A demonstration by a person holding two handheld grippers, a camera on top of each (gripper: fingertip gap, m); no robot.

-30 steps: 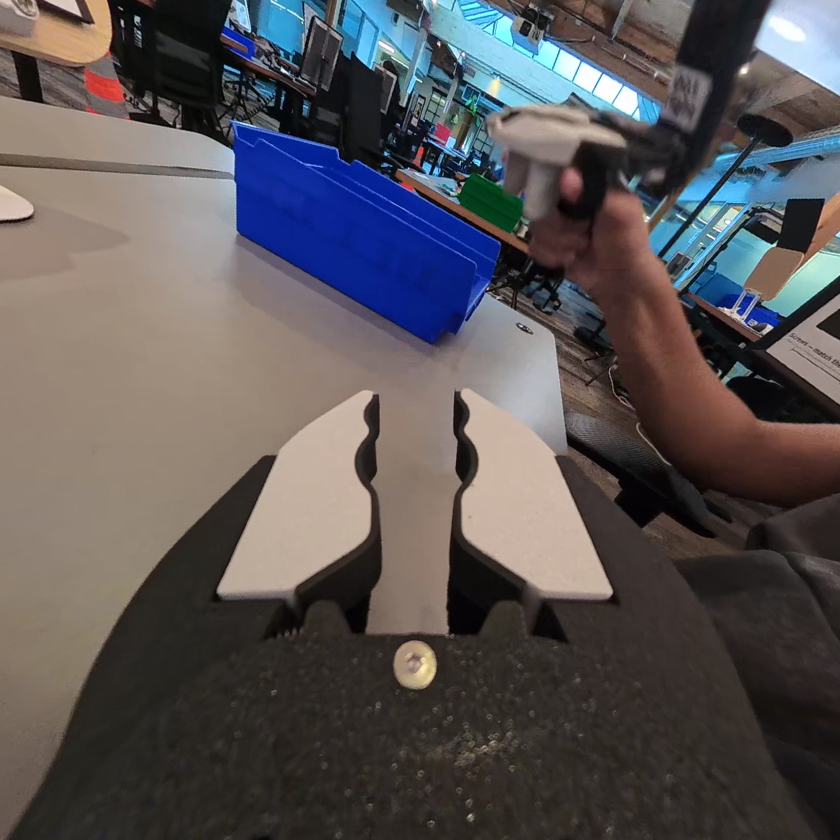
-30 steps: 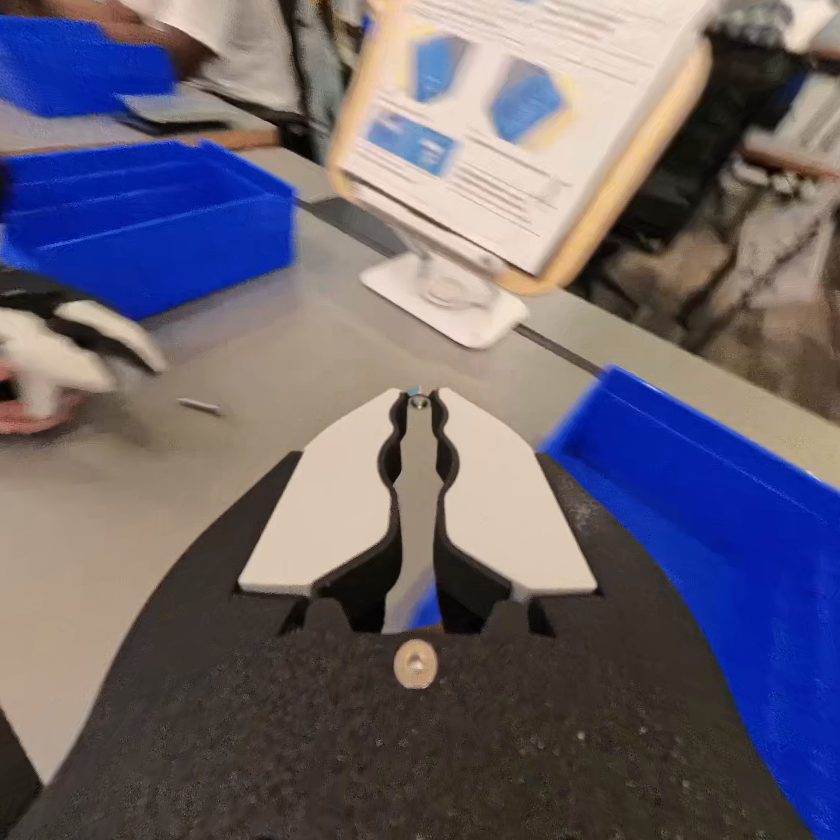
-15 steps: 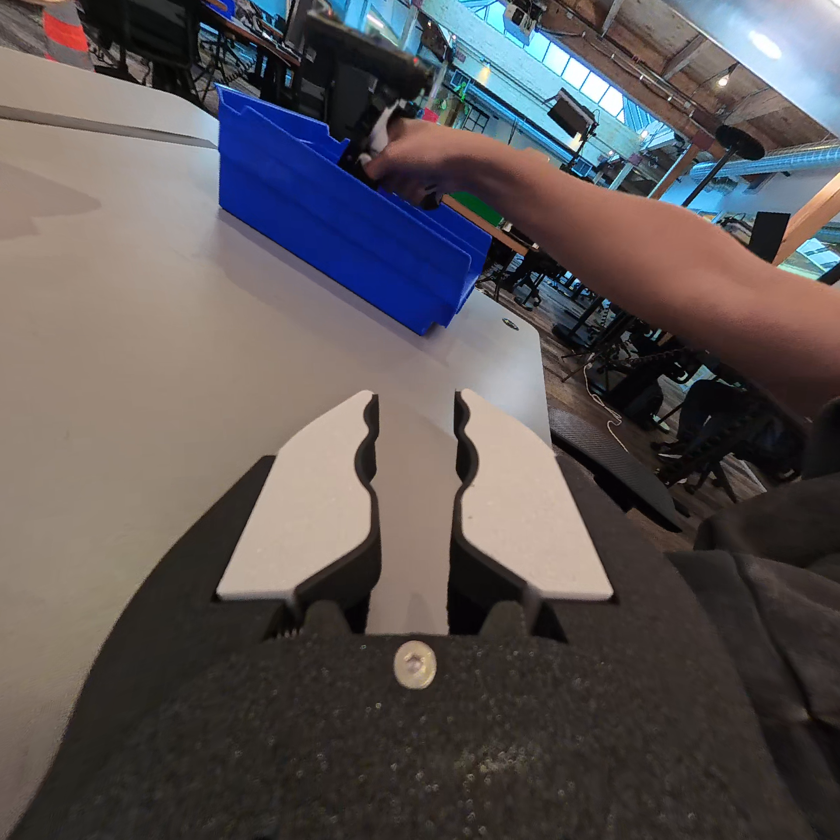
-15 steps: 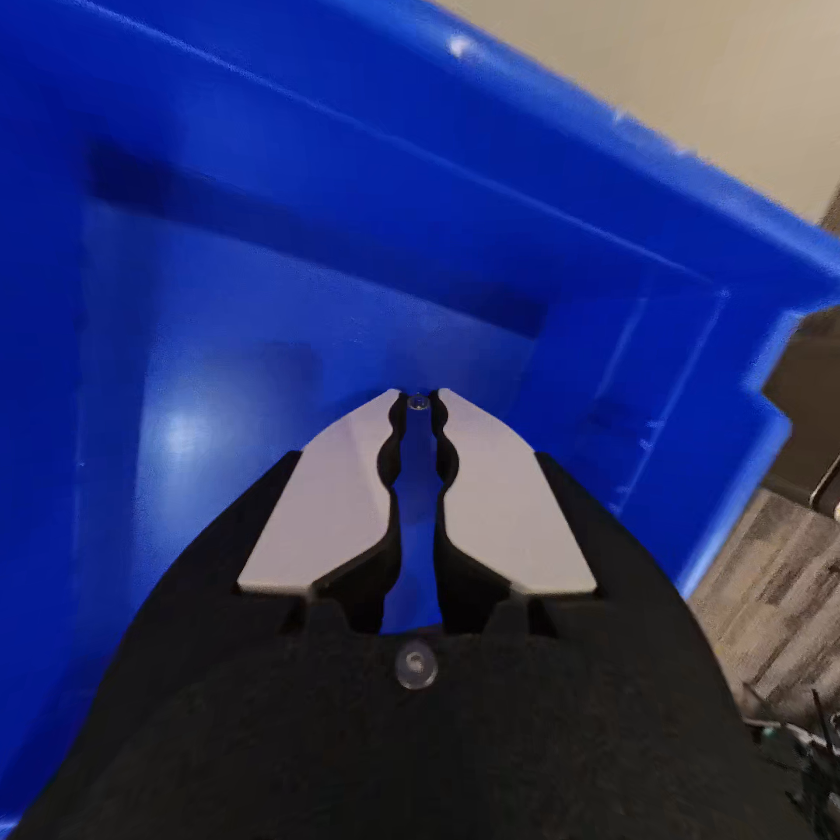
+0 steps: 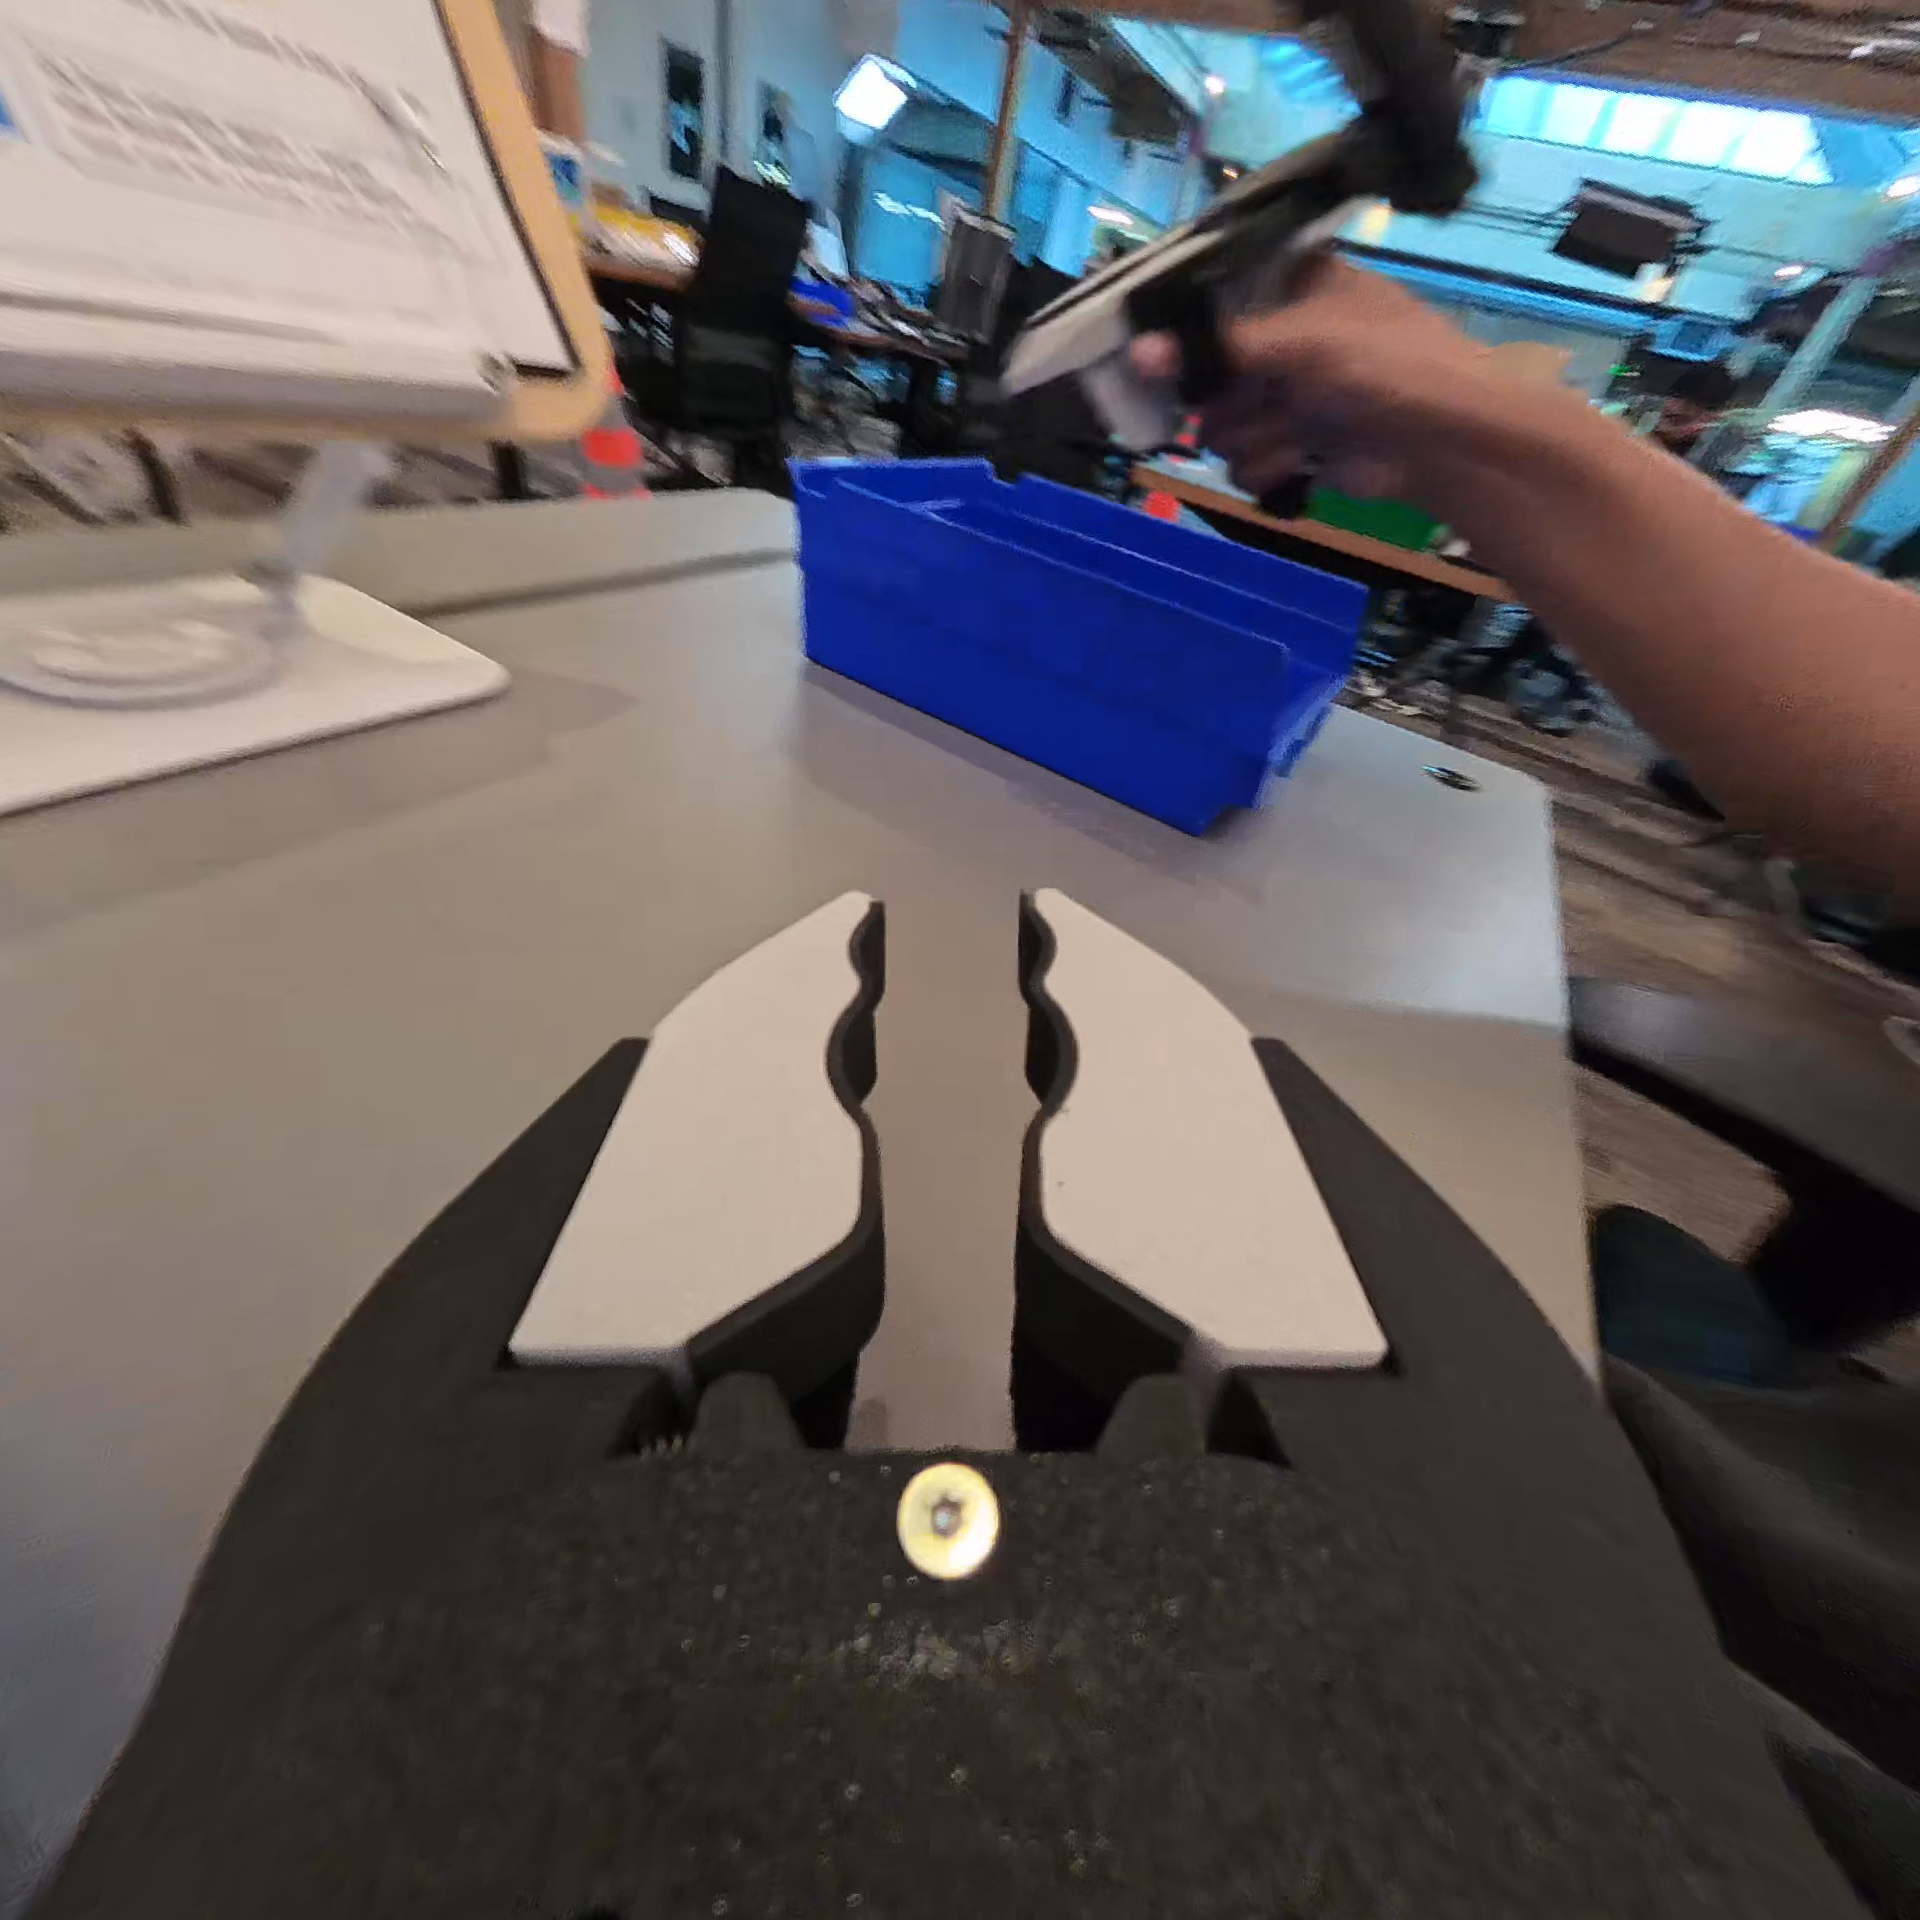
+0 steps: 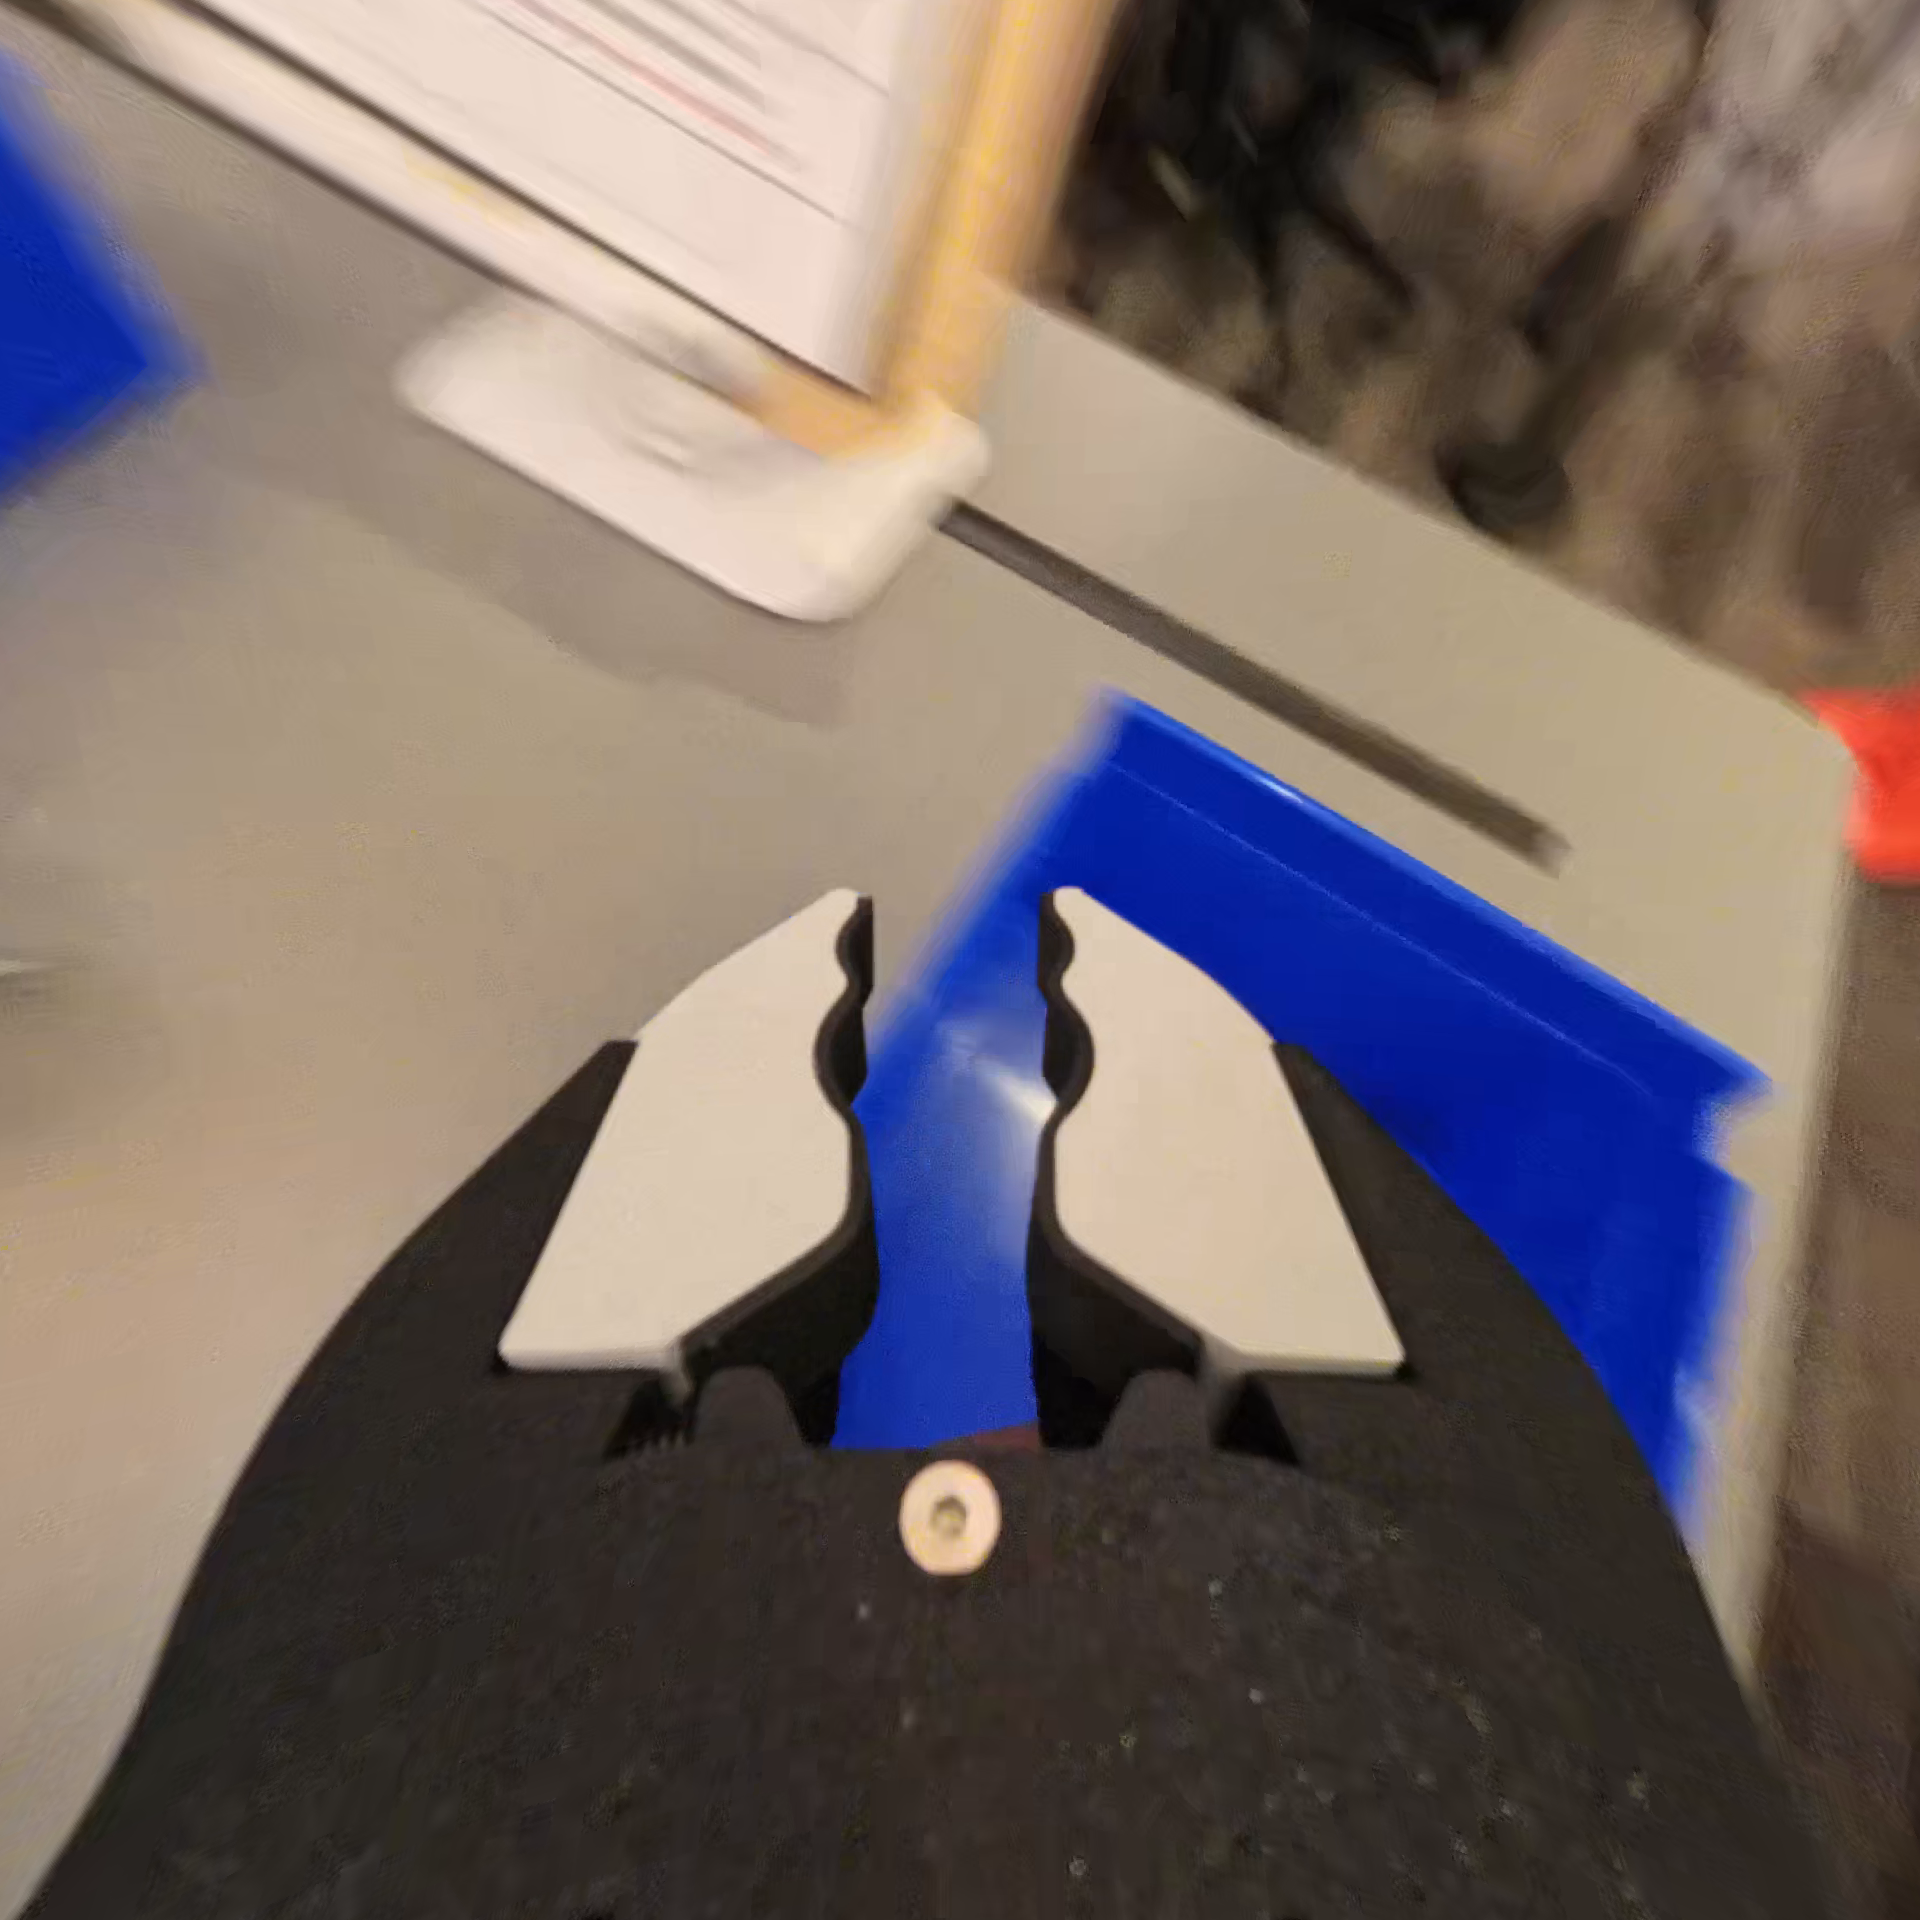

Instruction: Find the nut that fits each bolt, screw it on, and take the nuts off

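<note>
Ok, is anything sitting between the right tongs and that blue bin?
Nothing visible does. The right tongs are open and empty, and the blue bin lies directly beyond their tips with no object between them. The right wrist view is motion-blurred, though, so something small could go unseen.

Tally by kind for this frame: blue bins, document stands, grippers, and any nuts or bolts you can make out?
Blue bins: 2
Document stand: 1
Grippers: 2, left gripper and right gripper, both open
Nuts or bolts: 0 discernible through the blur
Total: 5
</note>
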